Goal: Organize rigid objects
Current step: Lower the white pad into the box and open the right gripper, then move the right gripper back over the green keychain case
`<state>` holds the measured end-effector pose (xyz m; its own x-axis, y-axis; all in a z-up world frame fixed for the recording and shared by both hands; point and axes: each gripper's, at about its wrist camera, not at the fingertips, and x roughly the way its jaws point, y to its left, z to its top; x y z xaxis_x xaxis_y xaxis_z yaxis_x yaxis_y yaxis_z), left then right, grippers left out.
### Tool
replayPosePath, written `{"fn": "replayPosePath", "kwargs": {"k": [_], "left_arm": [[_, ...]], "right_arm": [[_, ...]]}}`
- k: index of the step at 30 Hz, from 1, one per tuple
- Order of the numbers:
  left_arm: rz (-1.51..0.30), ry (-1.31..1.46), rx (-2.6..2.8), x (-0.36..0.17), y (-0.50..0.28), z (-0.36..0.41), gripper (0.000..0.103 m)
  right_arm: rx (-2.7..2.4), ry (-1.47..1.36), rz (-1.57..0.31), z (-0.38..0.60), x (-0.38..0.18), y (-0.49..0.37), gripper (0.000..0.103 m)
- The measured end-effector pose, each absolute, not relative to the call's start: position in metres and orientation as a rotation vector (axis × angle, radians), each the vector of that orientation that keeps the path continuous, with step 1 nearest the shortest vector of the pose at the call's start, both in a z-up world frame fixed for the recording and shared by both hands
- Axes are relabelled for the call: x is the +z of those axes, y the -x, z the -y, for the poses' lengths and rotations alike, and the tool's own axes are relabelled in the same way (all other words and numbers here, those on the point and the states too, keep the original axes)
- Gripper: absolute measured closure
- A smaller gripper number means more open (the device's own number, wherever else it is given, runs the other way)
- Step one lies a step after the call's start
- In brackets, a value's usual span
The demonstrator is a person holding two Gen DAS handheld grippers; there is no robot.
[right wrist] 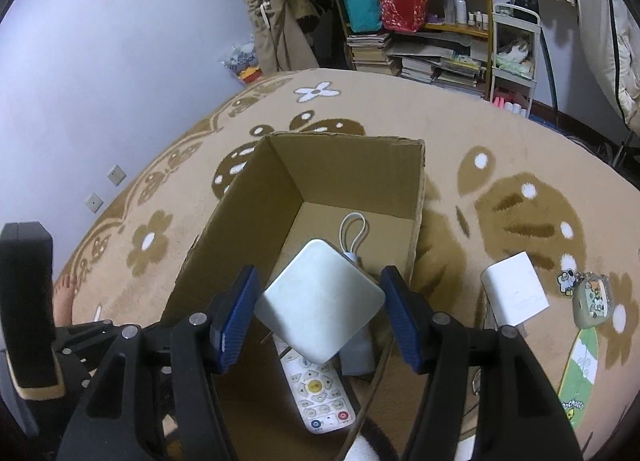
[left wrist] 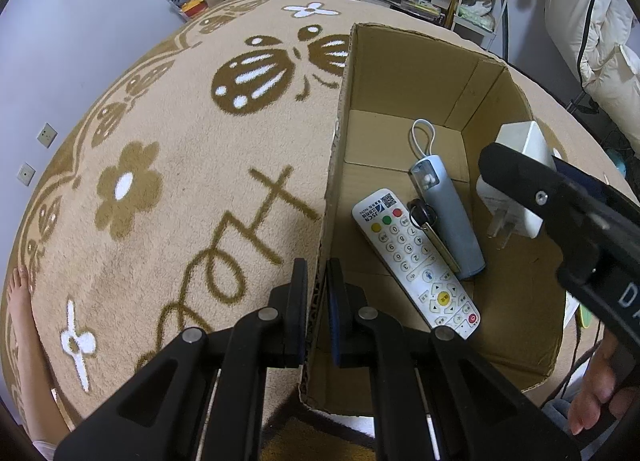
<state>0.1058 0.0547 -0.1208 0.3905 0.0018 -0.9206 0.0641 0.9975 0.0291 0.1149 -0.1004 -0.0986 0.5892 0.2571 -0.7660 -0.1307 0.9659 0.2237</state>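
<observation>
An open cardboard box [left wrist: 400, 73] stands on a beige patterned rug [left wrist: 160, 141]. My left gripper [left wrist: 317, 289] is shut on the box's left wall, one finger on each side. On the box floor lie a white remote [left wrist: 416, 265], a grey-blue tube with a white loop [left wrist: 448, 213] and a key [left wrist: 424, 217]. Over the box, my right gripper [right wrist: 320, 301] is shut on a white plug charger [right wrist: 320, 301], gripped corner to corner between the blue pads. In the left wrist view the charger [left wrist: 520, 149] hangs above the box's right side, prongs down.
To the right of the box, a white square block [right wrist: 516, 289], a small cartoon-print case [right wrist: 592, 297] and a green flat item [right wrist: 580, 373] lie on the rug. A cluttered bookshelf [right wrist: 420, 41] and a white rack [right wrist: 512, 53] stand behind. A bare foot [left wrist: 16, 301] rests at the rug's left edge.
</observation>
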Motion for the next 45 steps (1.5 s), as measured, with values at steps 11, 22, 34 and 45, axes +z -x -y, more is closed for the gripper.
{"fn": "replayPosePath", "kwargs": {"k": [11, 22, 34, 45], "left_arm": [[-1.17, -0.06, -0.04, -0.121, -0.105, -0.053, 0.094], [-1.173, -0.059, -0.041, -0.122, -0.107, -0.054, 0.094], [-1.173, -0.057, -0.042, -0.122, -0.107, -0.054, 0.094], [-1.174, -0.054, -0.044, -0.122, -0.107, -0.054, 0.093]], "right_arm": [[0.221, -0.148, -0.915, 0.098, -0.099, -0.111, 0.036], [0.158, -0.138, -0.854, 0.114, -0.072, -0.1, 0.019], [-0.009, -0.173, -0.884, 0.17, -0.07, -0.101, 0.0], [-0.183, -0.148, -0.947, 0.218, -0.086, -0.098, 0.0]]}}
